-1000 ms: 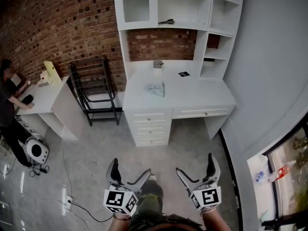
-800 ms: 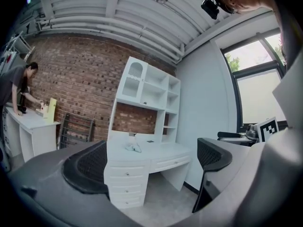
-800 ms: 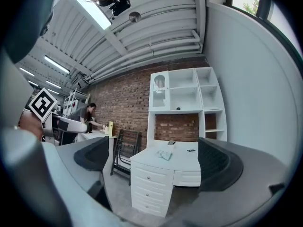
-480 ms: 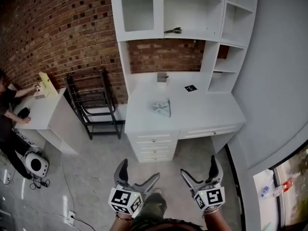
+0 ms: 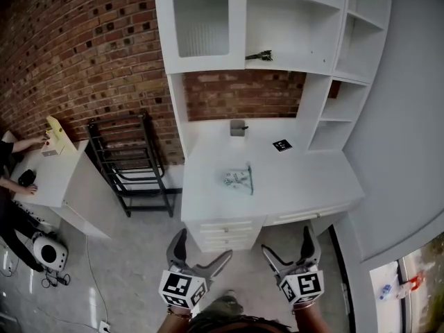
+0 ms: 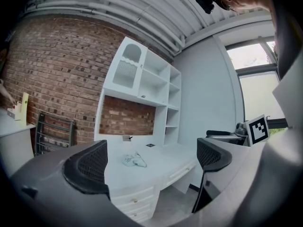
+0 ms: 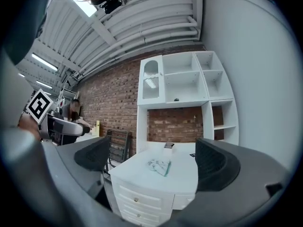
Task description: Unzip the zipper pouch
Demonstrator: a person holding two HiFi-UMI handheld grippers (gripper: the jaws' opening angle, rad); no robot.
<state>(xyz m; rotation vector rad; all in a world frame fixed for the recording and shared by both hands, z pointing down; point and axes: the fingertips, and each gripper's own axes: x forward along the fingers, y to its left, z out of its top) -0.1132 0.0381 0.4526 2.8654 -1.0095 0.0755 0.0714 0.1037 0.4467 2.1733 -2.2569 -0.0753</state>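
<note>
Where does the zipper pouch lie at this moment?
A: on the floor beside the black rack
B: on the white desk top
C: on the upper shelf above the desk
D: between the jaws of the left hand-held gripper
B, because the zipper pouch lies on the white desk top, near its middle.

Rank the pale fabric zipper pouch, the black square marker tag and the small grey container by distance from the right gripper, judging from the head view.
1. Pale fabric zipper pouch, middle of the white desk, nearest the right gripper.
2. Black square marker tag, further back, rightward.
3. Small grey container, against the back.
</note>
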